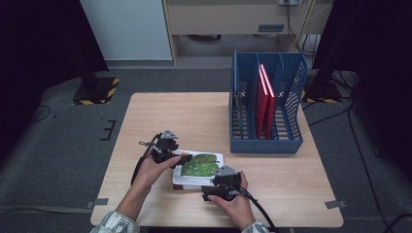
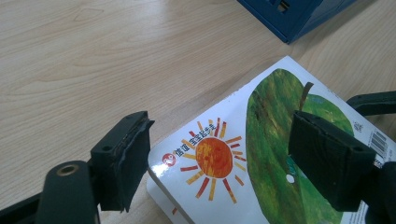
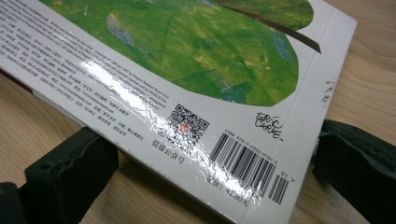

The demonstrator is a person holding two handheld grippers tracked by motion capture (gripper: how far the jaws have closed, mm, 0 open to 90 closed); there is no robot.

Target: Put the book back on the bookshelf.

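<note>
Two black plastic two-jaw grippers, left [image 1: 180, 156] and right [image 1: 208, 193], each carry a grey three-cornered top plate and a trailing black cable; jaw pads look worn. Plaid shirt sleeves [image 1: 112, 224] cover both forearms.

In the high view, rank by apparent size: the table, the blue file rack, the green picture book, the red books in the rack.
1. table
2. blue file rack
3. green picture book and red books: look alike; standing on edge, farther off, so unranked.

Book [image 3: 196, 70] corners cut off by frame
</note>
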